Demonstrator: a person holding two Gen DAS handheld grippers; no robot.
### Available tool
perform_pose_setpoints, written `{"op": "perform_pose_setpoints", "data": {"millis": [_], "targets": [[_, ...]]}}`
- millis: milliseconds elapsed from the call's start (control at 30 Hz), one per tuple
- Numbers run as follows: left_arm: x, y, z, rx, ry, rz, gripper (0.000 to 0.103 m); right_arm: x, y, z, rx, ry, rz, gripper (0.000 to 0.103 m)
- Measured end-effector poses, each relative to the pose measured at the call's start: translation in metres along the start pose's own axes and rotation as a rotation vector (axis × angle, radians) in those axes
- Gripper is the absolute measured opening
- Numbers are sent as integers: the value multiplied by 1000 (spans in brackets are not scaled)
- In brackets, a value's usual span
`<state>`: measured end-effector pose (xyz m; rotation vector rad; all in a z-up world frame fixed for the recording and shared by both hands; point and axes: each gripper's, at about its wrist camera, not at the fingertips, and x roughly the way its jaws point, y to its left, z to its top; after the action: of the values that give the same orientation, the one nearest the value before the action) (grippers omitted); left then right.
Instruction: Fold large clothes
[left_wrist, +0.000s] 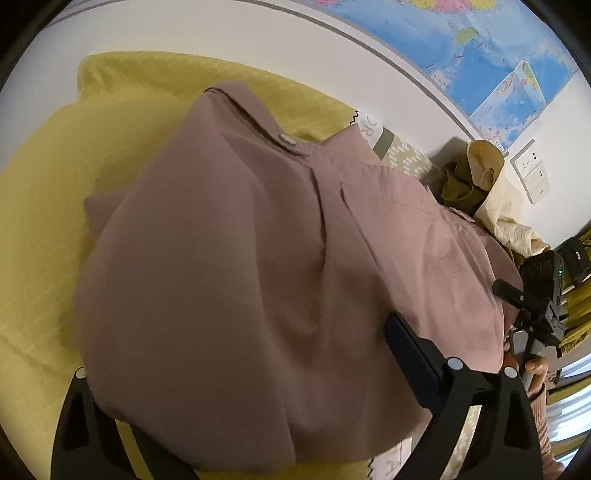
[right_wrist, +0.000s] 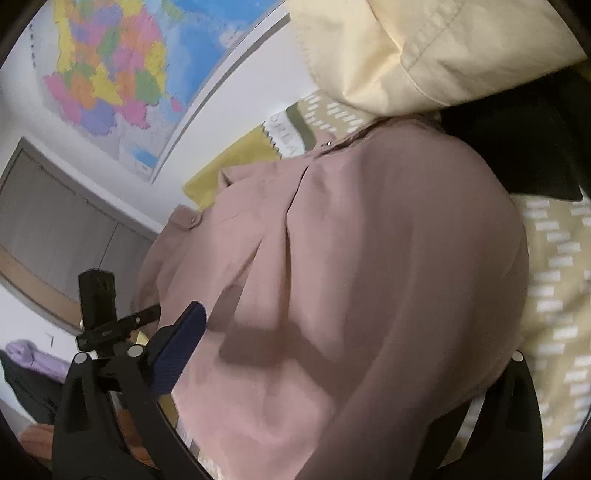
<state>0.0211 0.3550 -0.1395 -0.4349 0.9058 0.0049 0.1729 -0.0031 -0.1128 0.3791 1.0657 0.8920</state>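
Both grippers stand wide, the mauve garment (left_wrist: 229, 280) bulging between each pair of fingers, apparently to pinch the near fold and carry it over. Left gripper (left_wrist: 236, 373) and right gripper (right_wrist: 354, 354) flank it. Ahead of the fingertips it lies doubled, smooth, buttoned tab showing, on the yellow bedspread (left_wrist: 40, 206); a cream garment (right_wrist: 399, 51) lies beyond.

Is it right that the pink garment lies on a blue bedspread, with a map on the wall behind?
Not quite: the bedspread is yellow, not blue, as the left wrist view shows. The pink garment does lie on it, with the map on the wall behind.
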Motion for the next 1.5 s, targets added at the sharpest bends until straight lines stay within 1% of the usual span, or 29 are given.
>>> {"op": "perform_pose_setpoints", "data": {"millis": [33, 67, 100, 133, 167, 200, 233, 300, 367, 467, 533, 667, 767, 800, 867, 933, 967, 1033, 1067, 1100, 1133, 1233, 1267, 1333, 1367, 1400, 1433, 1467, 1500], "targets": [[0, -1, 1, 8, -7, 14, 81, 2, 2, 1, -2, 0, -10, 95], [3, -5, 2, 25, -13, 53, 65, 5, 5, 1, -15, 5, -33, 73], [4, -6, 4, 31, -14, 70, 54, 9, 5, 2, -14, 19, -40, 45], [3, -7, 5, 38, -16, 73, 51, 15, 4, 0, -8, 45, -36, 31], [3, -9, 6, 41, -19, 76, 40, 19, 3, -2, 0, 67, -15, 20], [2, -13, 7, 55, -16, 73, 34, 20, 7, -3, -5, 71, -16, 19], [1, -21, 8, 94, -15, 69, 29, 20, 10, -4, -19, 70, -26, 17], [-4, -28, 12, 119, -19, 74, 26, 13, 25, 1, -24, 48, 16, 15], [-14, -30, 23, 119, -43, 39, 24, 4, 43, 8, -53, 17, 38, 14], [-32, -32, 42, 146, -93, 44, 22, -6, 77, 24, -95, -30, 87, 13], [-48, -30, 61, 162, -133, 61, 22, -8, 103, 37, -135, -52, 102, 13], [-90, -15, 99, 158, -240, 104, 20, -6, 163, 73, -242, -90, 149, 13], [-124, 6, 128, 139, -330, 170, 20, 11, 210, 108, -312, -119, 200, 13], [-137, 19, 139, 112, -368, 200, 19, 17, 219, 117, -320, -122, 210, 13], [-151, 37, 155, 84, -413, 243, 19, 43, 247, 138, -356, -122, 246, 13], [-158, 60, 173, 37, -446, 296, 19, 73, 264, 152, -375, -109, 270, 13], [-160, 76, 181, 15, -461, 341, 19, 85, 270, 156, -383, -110, 270, 13], [-161, 104, 191, -18, -470, 387, 19, 123, 279, 161, -381, -89, 298, 13], [-162, 123, 193, -33, -472, 405, 20, 139, 283, 161, -394, -87, 288, 13], [-156, 146, 196, -65, -466, 426, 20, 158, 282, 159, -390, -73, 280, 13], [-147, 165, 197, -100, -452, 430, 20, 179, 279, 156, -390, -45, 270, 13], [-106, 217, 194, -179, -367, 457, 20, 238, 251, 144, -294, 84, 245, 15], [-86, 237, 189, -213, -320, 481, 20, 261, 236, 136, -254, 149, 214, 19], [-69, 257, 181, -243, -294, 495, 20, 283, 217, 118, -226, 227, 172, 29], [-65, 265, 178, -253, -293, 501, 21, 286, 212, 113, -230, 244, 145, 46], [-65, 271, 176, -269, -293, 491, 24, 286, 206, 109, -232, 250, 105, 59], [-65, 276, 174, -288, -291, 468, 26, 280, 200, 106, -226, 244, 92, 61], [-67, 281, 173, -296, -289, 456, 30, 276, 195, 107, -221, 238, 96, 64], [-68, 281, 171, -289, -284, 462, 37, 268, 189, 108, -211, 231, 91, 68]]}}
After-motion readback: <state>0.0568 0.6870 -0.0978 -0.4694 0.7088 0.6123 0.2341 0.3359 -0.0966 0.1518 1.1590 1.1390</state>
